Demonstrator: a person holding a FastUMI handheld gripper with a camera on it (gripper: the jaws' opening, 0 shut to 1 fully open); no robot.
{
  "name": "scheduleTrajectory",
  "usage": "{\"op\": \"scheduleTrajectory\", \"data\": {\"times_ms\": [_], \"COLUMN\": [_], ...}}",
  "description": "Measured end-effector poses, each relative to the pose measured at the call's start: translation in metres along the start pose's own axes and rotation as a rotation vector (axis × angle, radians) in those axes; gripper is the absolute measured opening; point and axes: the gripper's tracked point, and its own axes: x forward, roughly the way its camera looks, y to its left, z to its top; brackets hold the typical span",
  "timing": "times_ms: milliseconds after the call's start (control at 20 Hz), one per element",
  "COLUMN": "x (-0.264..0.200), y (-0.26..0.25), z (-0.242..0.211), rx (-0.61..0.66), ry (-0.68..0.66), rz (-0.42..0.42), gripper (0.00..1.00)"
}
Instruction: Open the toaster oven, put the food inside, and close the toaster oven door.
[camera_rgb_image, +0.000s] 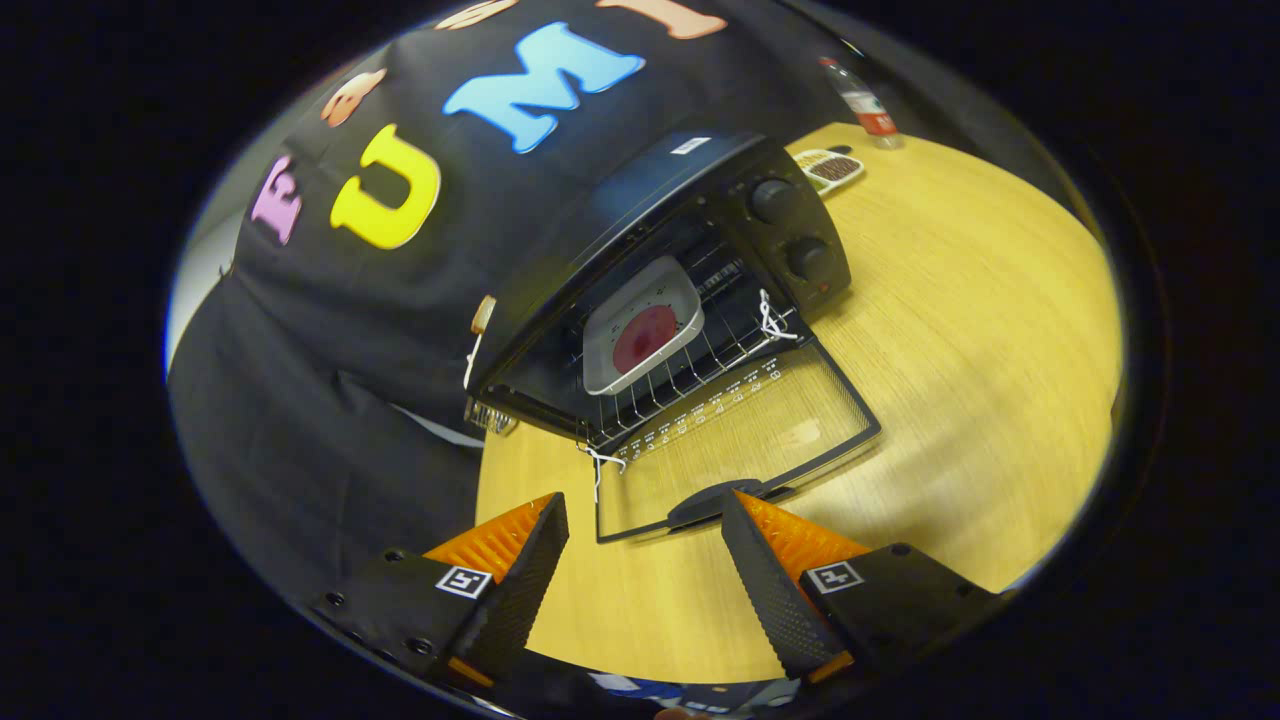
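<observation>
A black toaster oven (680, 200) stands on the wooden table (960, 330) with its glass door (745, 440) folded down flat toward me. Inside, on the pulled-out wire rack (700, 360), lies a white square plate (642, 325) holding a round dark-red piece of food (645, 338). The door's black handle (715, 502) sits just ahead of my fingers, closer to the right one. My gripper (645, 525) is open, with nothing between its fingers, hovering above the table in front of the door.
Two round knobs (790, 230) sit on the oven's right panel. Behind the oven are a small tray of food (830, 168) and a plastic bottle (865, 105). White string ties (770, 318) hang at the rack's corners. Bare table stretches to the right.
</observation>
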Motion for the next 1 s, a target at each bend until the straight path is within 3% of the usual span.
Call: {"op": "scheduleTrajectory", "data": {"times_ms": [100,500,750,1000], "x": [-0.001,0.004,0.019,0.044], "y": [-0.006,-0.073,-0.092,-0.094], "z": [-0.006,-0.019,-0.046,-0.065], "rx": [-0.083,-0.318,-0.428,-0.425], "ry": [-0.02,-0.04,0.051,0.114], "rz": [-0.027,-0.314,-0.408,-0.456], "gripper": [0.98,0.99,0.99,0.99]}}
